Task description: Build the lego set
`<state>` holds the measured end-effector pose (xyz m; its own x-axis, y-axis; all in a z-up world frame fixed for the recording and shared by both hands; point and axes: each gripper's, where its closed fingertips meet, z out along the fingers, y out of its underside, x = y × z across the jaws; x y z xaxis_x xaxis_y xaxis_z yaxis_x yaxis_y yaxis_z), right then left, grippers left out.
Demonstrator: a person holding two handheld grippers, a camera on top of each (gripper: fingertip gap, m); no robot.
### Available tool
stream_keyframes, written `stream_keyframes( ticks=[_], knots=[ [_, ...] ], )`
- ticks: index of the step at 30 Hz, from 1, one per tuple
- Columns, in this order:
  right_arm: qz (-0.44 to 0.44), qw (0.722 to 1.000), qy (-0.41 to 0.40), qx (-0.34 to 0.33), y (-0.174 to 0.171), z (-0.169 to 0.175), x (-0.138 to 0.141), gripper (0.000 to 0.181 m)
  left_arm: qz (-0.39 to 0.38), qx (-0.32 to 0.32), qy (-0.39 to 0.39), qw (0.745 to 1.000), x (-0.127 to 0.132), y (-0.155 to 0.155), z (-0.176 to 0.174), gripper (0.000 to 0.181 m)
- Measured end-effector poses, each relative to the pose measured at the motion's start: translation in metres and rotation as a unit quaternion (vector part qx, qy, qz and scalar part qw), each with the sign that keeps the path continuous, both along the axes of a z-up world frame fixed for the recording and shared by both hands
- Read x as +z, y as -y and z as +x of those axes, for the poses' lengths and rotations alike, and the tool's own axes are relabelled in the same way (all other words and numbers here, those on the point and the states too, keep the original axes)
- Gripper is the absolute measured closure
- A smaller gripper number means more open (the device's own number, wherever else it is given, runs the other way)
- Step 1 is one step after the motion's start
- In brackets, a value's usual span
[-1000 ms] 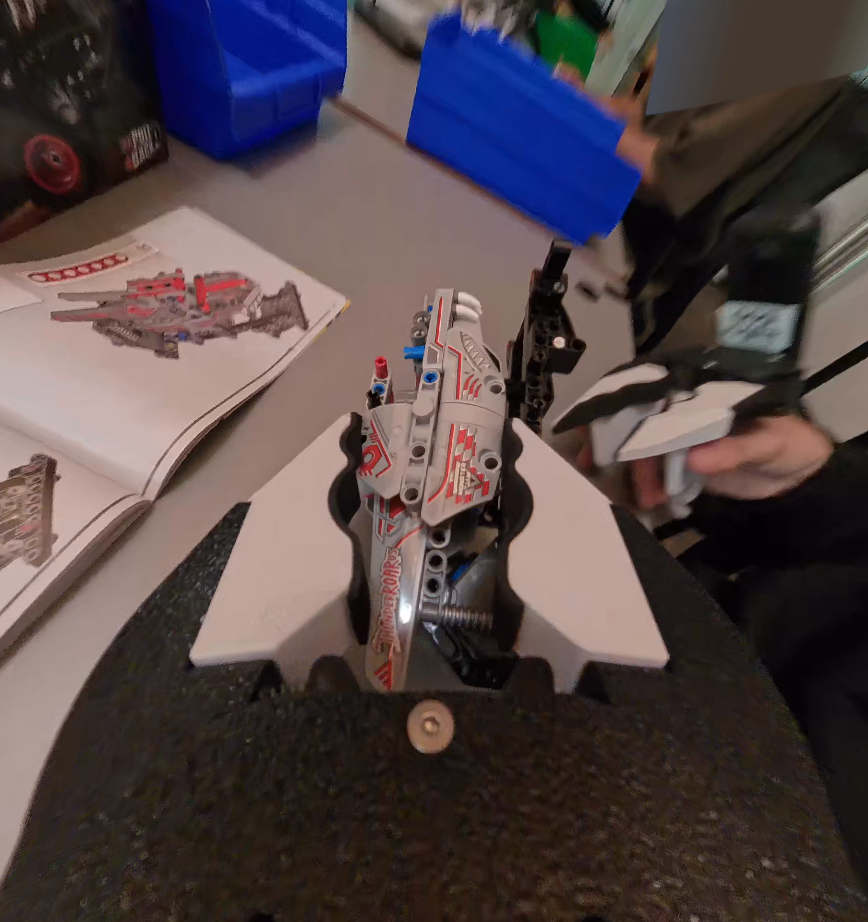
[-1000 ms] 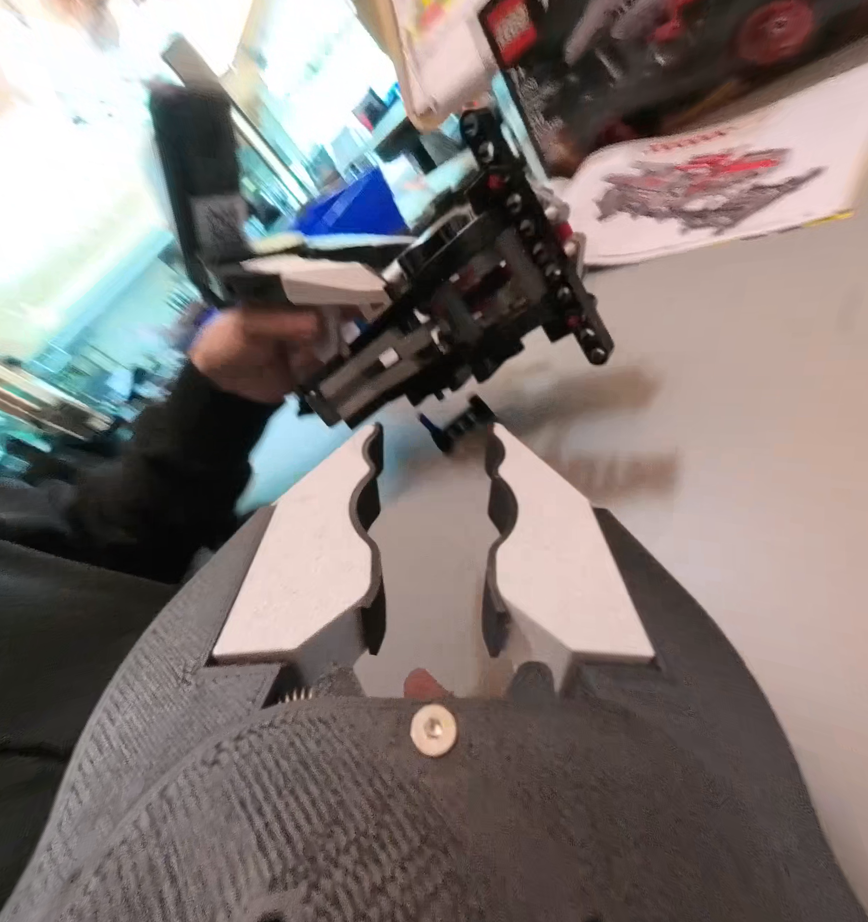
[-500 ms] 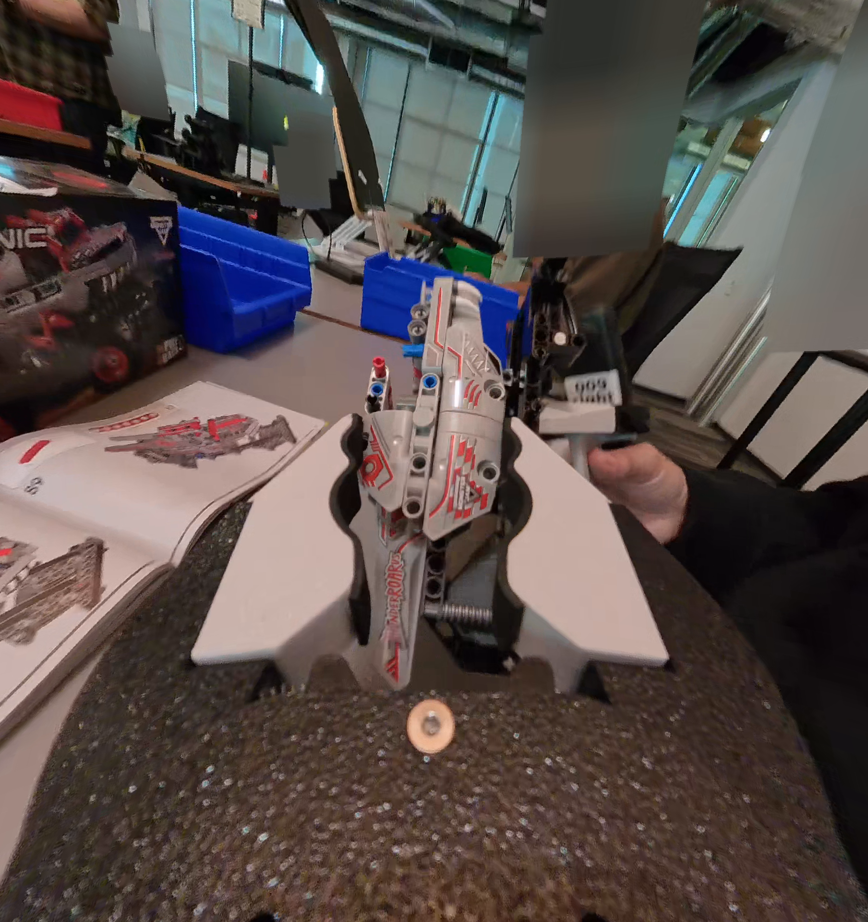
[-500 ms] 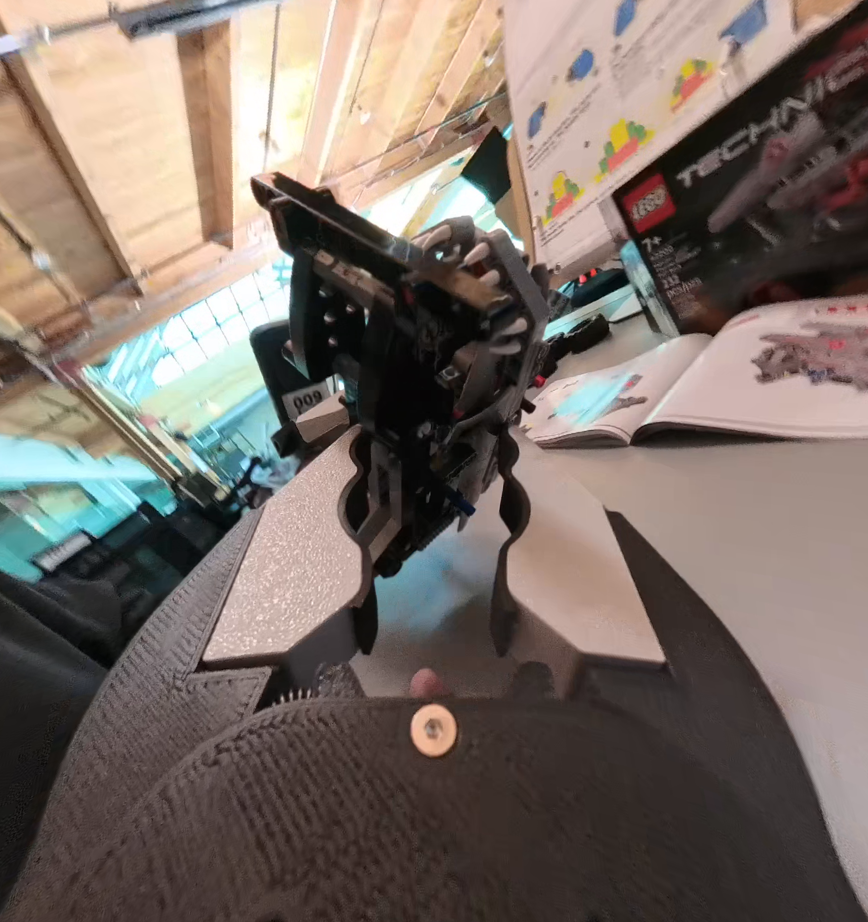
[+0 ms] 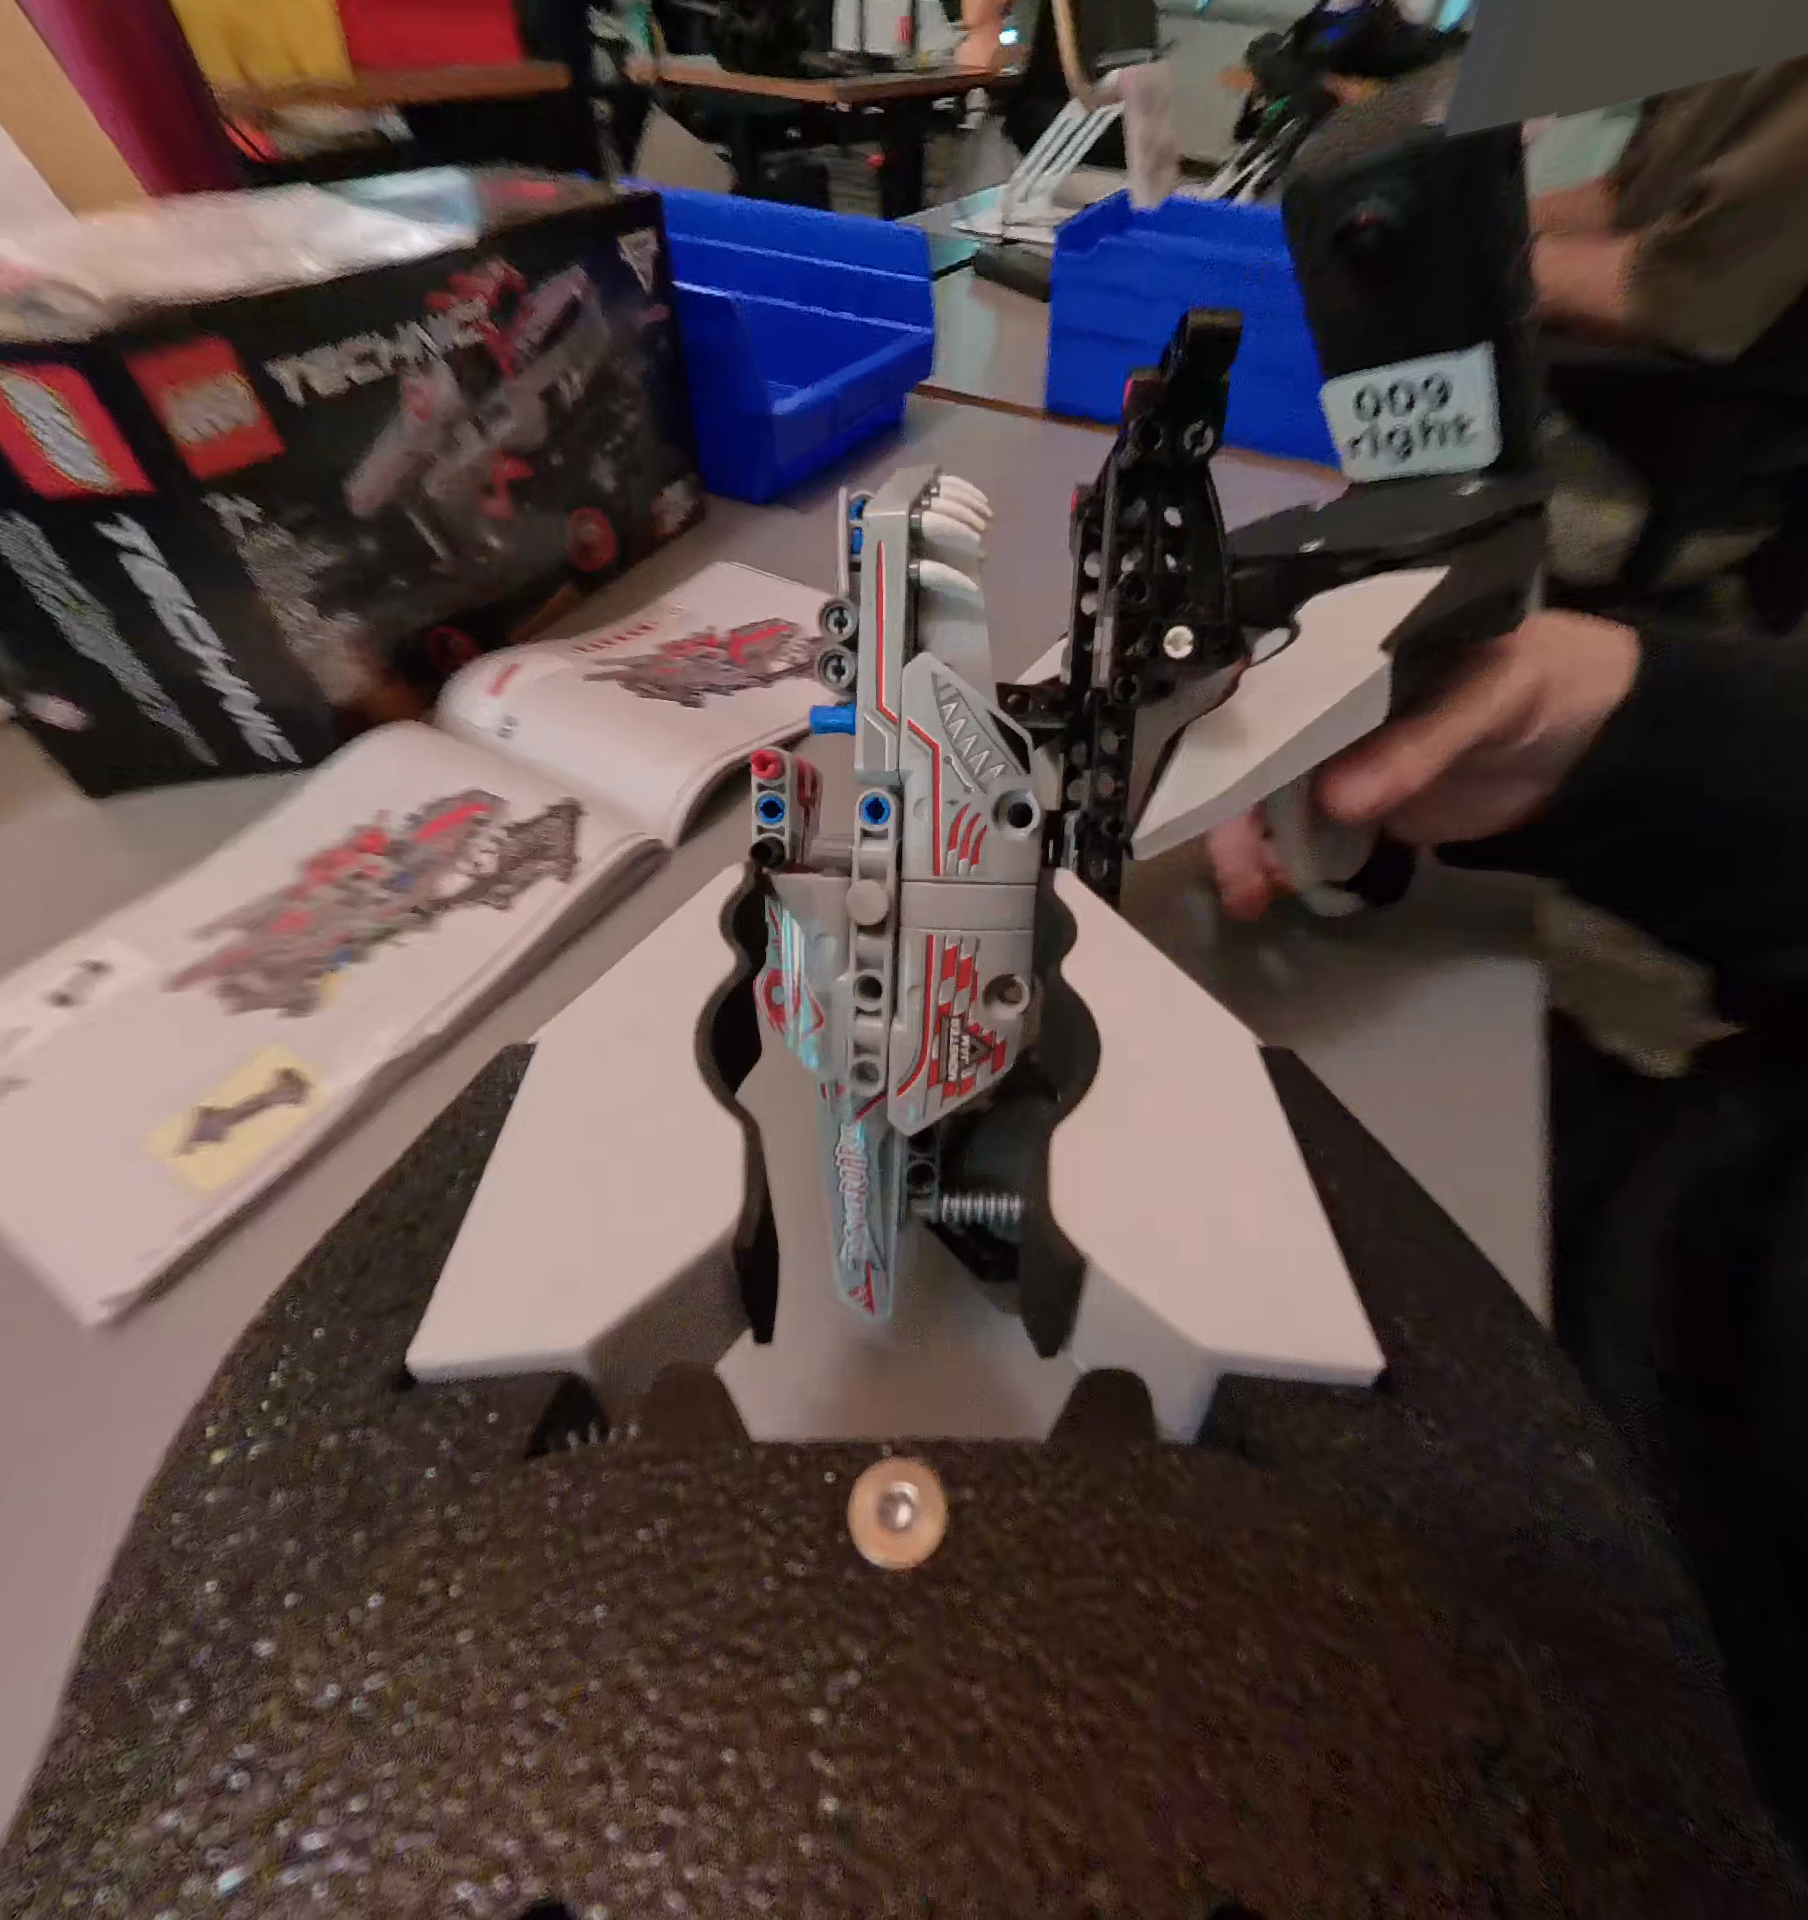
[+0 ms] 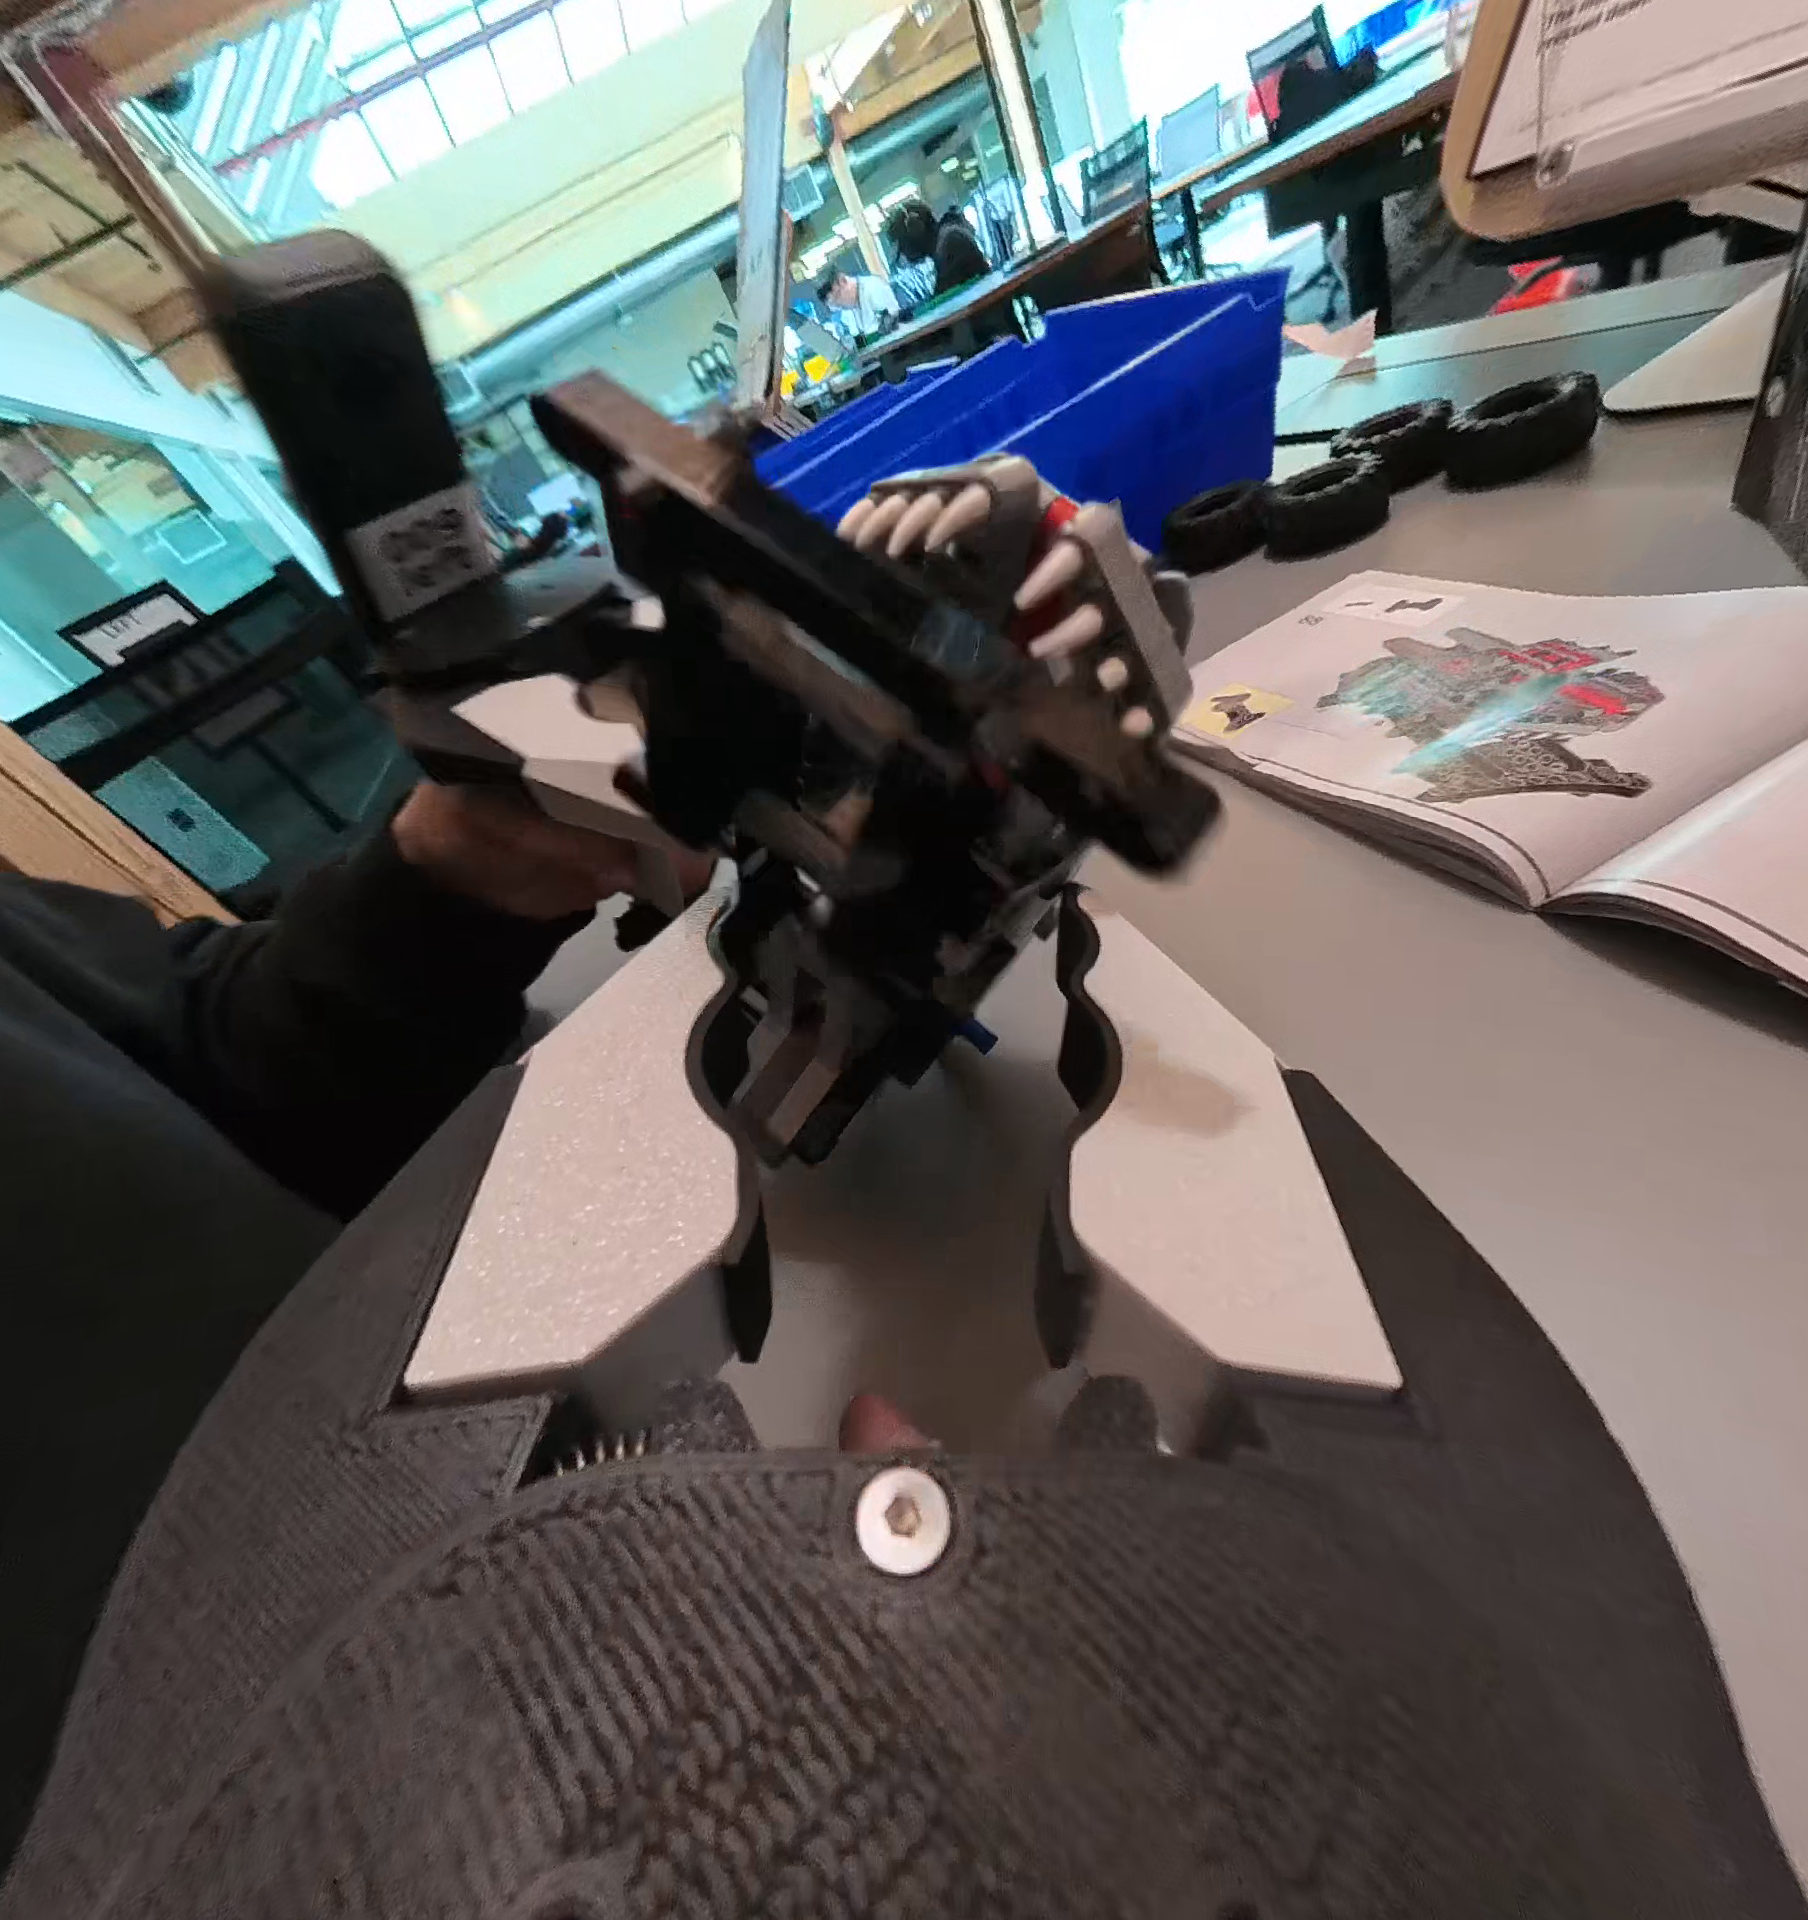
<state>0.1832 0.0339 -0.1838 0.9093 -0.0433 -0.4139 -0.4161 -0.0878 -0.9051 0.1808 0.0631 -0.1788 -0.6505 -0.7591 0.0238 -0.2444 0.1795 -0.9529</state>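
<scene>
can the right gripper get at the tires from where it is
Probably not directly: the right gripper is open around the lego model, which the left gripper holds in front of it, blocking the way to the tires.

Glossy grey-and-black plastic lego model (image 5: pixel 931 914); matt grey printed gripper fingers (image 5: pixel 609 1174); rough black textured housing (image 5: pixel 879 1714); smooth grey desk (image 6: pixel 1502 1143); paper instruction booklet (image 5: pixel 256 987).

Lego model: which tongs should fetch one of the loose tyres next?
Right, probably. The left tongs are shut on the Lego model, while the right tongs are open with a gap on one side, and the black tyres lie ahead of them.
</scene>
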Motion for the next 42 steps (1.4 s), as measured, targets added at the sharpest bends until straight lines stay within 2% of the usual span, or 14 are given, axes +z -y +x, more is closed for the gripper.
stream_keyframes(
  ticks=[2,4,6,8,12,16,19,23,29,35,38,40,42],
  knots=[
    [-0.021,1.000,0.016,-0.009,-0.011,-0.005,-0.005,0.108,0.063,0.029,0.060,0.996,-0.002,-0.005,-0.003,0.132],
    [-0.025,0.998,0.050,-0.033,-0.021,-0.006,-0.004,0.097,0.077,0.064,0.100,0.990,0.001,-0.008,-0.008,0.132],
    [-0.013,0.996,0.067,-0.054,-0.026,-0.005,-0.001,0.110,0.076,0.092,0.113,0.986,0.002,-0.015,-0.014,0.140],
    [0.001,0.995,0.088,-0.045,-0.030,-0.011,0.002,0.110,0.094,0.097,0.132,0.982,0.002,-0.018,-0.021,0.140],
    [0.010,0.984,0.177,0.003,-0.036,-0.023,0.013,0.110,0.114,0.078,0.139,0.981,0.003,-0.023,-0.040,0.139],
    [-0.017,0.964,0.260,0.057,-0.045,-0.037,0.018,0.110,0.110,0.073,0.138,0.982,0.005,-0.031,-0.053,0.144],
    [-0.037,0.958,0.282,0.047,-0.054,-0.041,0.018,0.110,0.121,0.102,0.122,0.980,0.003,-0.036,-0.056,0.141],
    [-0.039,0.947,0.317,0.034,-0.056,-0.054,0.018,0.110,0.116,0.108,0.129,0.979,0.008,-0.034,-0.069,0.148],
    [-0.030,0.950,0.308,0.047,-0.055,-0.057,0.019,0.111,0.105,0.110,0.115,0.982,0.004,-0.036,-0.067,0.148],
    [-0.012,0.955,0.286,0.082,-0.050,-0.061,0.022,0.113,0.055,0.117,0.093,0.987,0.005,-0.043,-0.062,0.148],
    [-0.019,0.950,0.306,0.064,-0.048,-0.052,0.024,0.128,0.053,0.119,0.103,0.986,0.006,-0.044,-0.059,0.149],
    [0.017,0.959,0.279,0.049,-0.048,-0.048,0.038,0.128,0.060,0.128,0.103,0.985,0.006,-0.044,-0.056,0.149],
    [0.012,0.963,0.266,0.042,-0.048,-0.043,0.037,0.116,0.067,0.118,0.101,0.985,0.006,-0.043,-0.054,0.149]
  ],
)
